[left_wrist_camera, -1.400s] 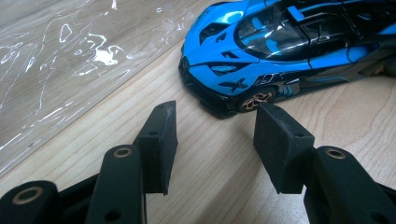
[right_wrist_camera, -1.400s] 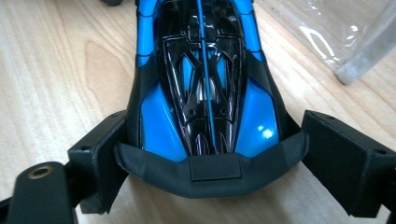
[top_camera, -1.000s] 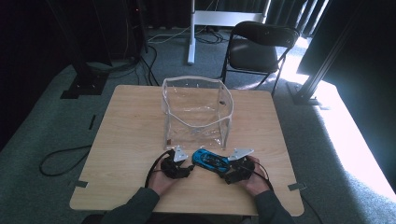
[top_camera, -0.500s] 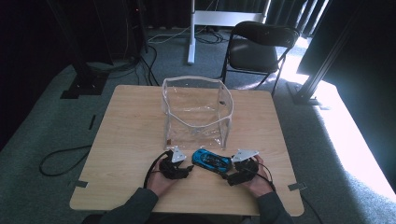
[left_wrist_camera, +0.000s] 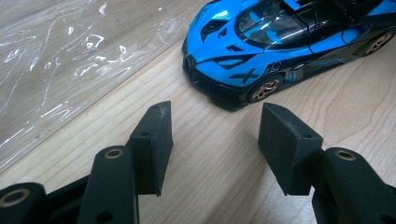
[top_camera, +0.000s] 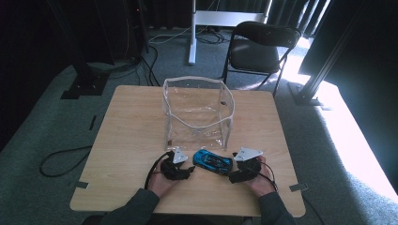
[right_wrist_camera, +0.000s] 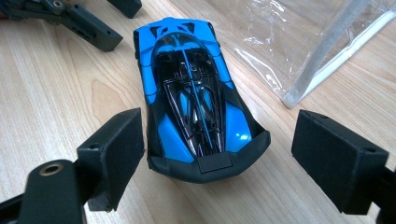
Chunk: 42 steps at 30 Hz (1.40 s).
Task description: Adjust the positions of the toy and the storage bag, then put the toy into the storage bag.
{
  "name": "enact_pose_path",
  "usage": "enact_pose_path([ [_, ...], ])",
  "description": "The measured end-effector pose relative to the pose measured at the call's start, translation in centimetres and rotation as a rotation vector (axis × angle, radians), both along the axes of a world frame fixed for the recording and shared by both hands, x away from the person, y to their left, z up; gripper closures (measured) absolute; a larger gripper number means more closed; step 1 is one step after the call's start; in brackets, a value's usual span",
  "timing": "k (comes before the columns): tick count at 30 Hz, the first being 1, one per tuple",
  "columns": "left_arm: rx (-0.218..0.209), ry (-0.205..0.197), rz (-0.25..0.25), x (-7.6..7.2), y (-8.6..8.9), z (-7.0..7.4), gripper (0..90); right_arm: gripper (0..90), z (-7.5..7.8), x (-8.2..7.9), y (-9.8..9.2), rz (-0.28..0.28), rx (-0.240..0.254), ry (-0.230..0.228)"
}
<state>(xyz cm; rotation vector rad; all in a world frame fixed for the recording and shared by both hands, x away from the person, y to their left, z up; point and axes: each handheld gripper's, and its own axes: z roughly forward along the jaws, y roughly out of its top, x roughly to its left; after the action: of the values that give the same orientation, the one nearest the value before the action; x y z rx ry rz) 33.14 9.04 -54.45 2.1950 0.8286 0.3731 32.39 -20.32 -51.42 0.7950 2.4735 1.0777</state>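
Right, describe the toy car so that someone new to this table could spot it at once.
Start at the wooden table and find the clear plastic bag standing at its middle. Just in front of it, on the person's side, the toy car lies flat on the wood. It is bright blue with a black roof, the one coloured thing there.

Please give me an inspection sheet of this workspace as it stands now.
Surface: wooden table, bare apart from the items below.
Job's things: blue toy car near the front edge; clear plastic bag standing open behind it.
Clutter: nothing seen.
Grippers: left gripper open, short of the car's nose; right gripper open, jaws either side of the car's tail.
Cables: black cable from left gripper.
Surroundings: folding chair, carpet.
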Motion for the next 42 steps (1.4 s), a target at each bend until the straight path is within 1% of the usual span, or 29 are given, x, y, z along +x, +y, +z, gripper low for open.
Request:
enact_pose_path([
  [1,0.0,0.0,0.0,0.0,0.0,0.0,45.1,16.5,0.0,0.0,0.0,0.0,0.0,0.0],
  [2,0.001,0.0,0.001,0.0,0.0,0.0,45.0,16.4,-0.1,0.0,0.0,0.011,0.002,0.01],
  [4,0.001,0.0,0.001,0.0,0.0,0.0,44.9,16.3,-0.2,0.1,0.0,0.017,0.0,0.01],
  [10,0.001,-0.001,0.001,0.0,0.0,0.0,44.8,16.3,-0.4,0.2,0.0,0.009,-0.002,0.007],
  [13,0.001,-0.001,0.001,0.0,0.0,0.0,44.8,16.3,-0.6,0.1,0.0,0.027,-0.001,0.005],
  [15,0.001,0.0,0.001,0.0,0.0,0.0,44.7,16.3,-0.7,0.1,0.1,0.037,-0.012,-0.006],
  [20,0.001,0.0,0.001,0.0,0.0,0.0,44.5,16.3,-1.1,0.4,0.2,0.061,-0.01,-0.009],
  [24,0.001,0.0,0.0,0.0,0.0,0.0,44.4,16.3,-1.2,0.4,0.2,0.063,-0.01,-0.01],
  [26,0.001,0.0,-0.001,0.0,0.0,0.0,44.2,16.3,-1.3,0.6,0.1,0.068,-0.003,-0.003],
  [30,0.001,0.0,-0.001,0.0,0.0,0.0,44.0,16.4,-1.6,0.8,0.2,0.077,-0.013,-0.002],
  [32,0.001,0.0,-0.001,0.0,0.0,0.0,44.0,16.4,-1.9,0.9,0.2,0.085,-0.015,0.009],
  [34,0.002,0.0,-0.001,0.0,0.0,0.0,44.0,17.4,-2.1,0.9,0.1,0.093,-0.013,0.011],
  [40,0.003,0.0,-0.002,0.0,-0.1,0.0,43.7,17.9,-2.6,1.0,0.3,0.105,-0.031,0.013],
  [41,0.003,0.0,-0.002,0.0,-0.1,0.0,43.7,19.9,-2.7,0.9,0.3,0.108,-0.031,0.012],
  [42,0.003,0.0,-0.002,0.0,-0.1,0.0,43.6,19.9,-2.7,0.9,0.3,0.108,-0.033,0.009],
])
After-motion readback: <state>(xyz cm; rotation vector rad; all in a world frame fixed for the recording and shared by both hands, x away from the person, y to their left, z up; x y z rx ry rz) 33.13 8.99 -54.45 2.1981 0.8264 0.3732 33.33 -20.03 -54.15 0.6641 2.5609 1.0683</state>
